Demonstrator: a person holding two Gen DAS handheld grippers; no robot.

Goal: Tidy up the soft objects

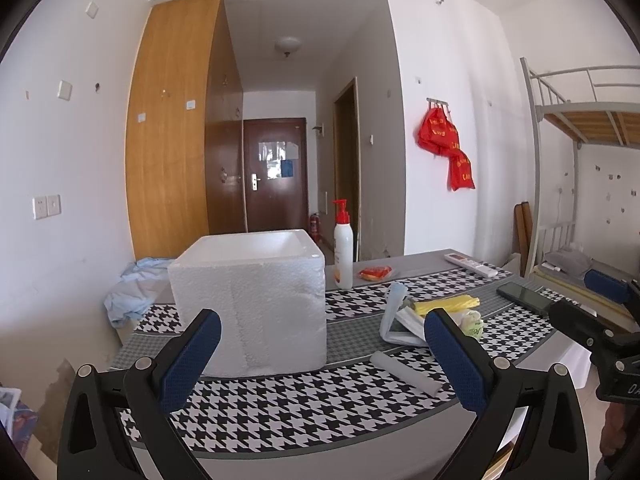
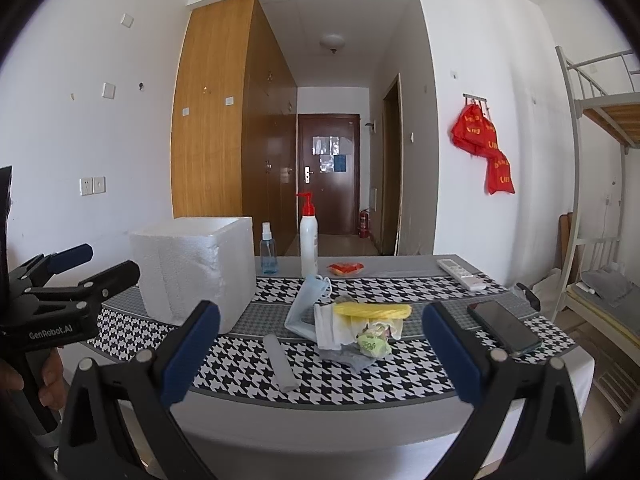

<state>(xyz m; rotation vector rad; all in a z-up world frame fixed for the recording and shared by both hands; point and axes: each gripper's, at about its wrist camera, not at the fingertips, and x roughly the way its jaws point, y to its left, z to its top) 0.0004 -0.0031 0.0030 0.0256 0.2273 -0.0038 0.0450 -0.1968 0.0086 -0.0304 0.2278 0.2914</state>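
Observation:
A white foam box (image 1: 256, 300) (image 2: 196, 272) stands open-topped on the left of the houndstooth table. To its right lies a pile of soft things: a blue face mask (image 2: 310, 304), a white mask (image 2: 332, 330), a yellow folded bag (image 2: 374, 311) (image 1: 444, 304), a crumpled green-white bag (image 2: 372, 344) and a grey cloth (image 2: 352, 358). A grey rolled piece (image 2: 280, 362) (image 1: 406, 372) lies in front. My left gripper (image 1: 322, 354) is open and empty, before the box. My right gripper (image 2: 320, 352) is open and empty, before the pile.
A white pump bottle (image 2: 309, 240) (image 1: 343, 248), a small blue spray bottle (image 2: 267, 254), a red-orange packet (image 2: 346, 268), a white remote (image 2: 460, 274) and a dark phone (image 2: 504, 328) sit on the table (image 2: 248, 376). A bunk bed (image 2: 600, 152) stands at right.

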